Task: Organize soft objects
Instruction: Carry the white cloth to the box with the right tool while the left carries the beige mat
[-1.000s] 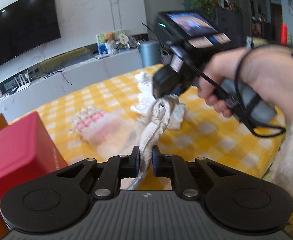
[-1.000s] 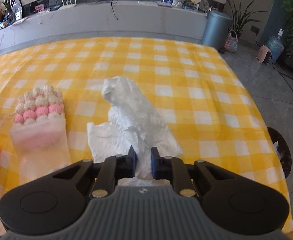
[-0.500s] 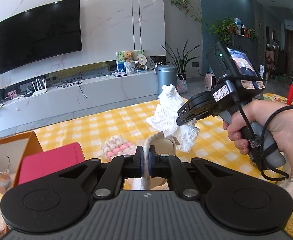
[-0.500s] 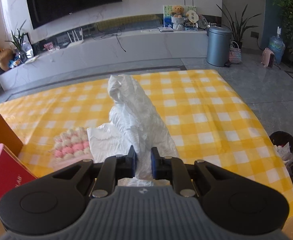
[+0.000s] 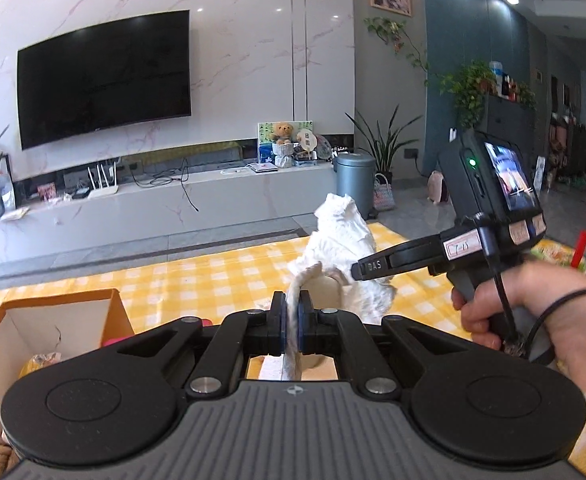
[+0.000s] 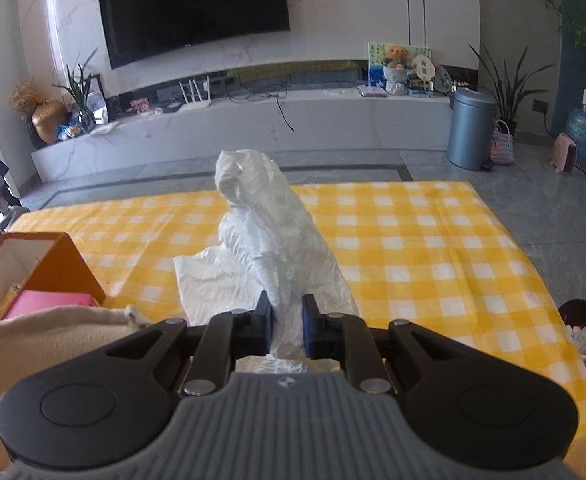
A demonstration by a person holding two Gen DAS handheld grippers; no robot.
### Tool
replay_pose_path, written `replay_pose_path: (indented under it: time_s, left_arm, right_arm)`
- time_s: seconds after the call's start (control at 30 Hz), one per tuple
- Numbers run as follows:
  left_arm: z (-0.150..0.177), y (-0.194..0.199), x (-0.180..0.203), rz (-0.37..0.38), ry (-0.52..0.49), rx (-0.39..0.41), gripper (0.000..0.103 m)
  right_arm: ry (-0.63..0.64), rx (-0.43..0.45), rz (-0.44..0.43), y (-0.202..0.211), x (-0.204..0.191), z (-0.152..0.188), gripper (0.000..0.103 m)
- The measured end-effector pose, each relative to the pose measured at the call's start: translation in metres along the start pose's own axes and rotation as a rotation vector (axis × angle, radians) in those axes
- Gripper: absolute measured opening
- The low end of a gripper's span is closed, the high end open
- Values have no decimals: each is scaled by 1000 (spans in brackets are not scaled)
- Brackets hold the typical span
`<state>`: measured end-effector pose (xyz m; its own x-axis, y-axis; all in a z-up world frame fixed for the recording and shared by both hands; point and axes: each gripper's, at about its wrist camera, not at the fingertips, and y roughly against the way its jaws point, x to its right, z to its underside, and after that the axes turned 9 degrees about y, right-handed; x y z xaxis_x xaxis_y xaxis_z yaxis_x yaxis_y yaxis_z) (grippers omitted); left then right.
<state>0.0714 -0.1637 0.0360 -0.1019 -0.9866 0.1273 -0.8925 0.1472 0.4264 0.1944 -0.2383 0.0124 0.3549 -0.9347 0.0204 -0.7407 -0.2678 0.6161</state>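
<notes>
A desk (image 6: 413, 232) covered in yellow-and-white checked cloth is seen before a marble television wall. A crumpled white plastic bag (image 6: 269, 236) is pinched by the right tool (image 6: 286, 322), marked "DAS"; a beige cloth strip (image 5: 293, 320) is pinched by the left tool (image 5: 290, 322).

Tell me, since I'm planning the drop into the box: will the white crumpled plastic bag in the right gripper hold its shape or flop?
Probably floppy: the white bag sags, creased, from the right gripper. Likely light, since a thin pinch holds it.
</notes>
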Motion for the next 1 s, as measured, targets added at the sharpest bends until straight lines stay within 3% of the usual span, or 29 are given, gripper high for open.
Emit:
replay_pose_path:
  time_s: [0.23, 0.63, 0.83, 1.0]
  left_arm:
    - [-24, 34, -24, -17, 24, 43, 6]
    - [-58, 97, -110, -154, 128, 161, 6]
    - [-57, 118, -171, -203, 250, 208, 6]
    - [-51, 119, -222, -235, 372, 215, 6]
  right_arm:
    - [67, 101, -97, 35, -43, -18, 13]
    - [237, 179, -156, 75, -119, -30, 13]
    - [218, 174, -208, 80, -150, -35, 13]
    - [233, 125, -262, 60, -197, -42, 14]
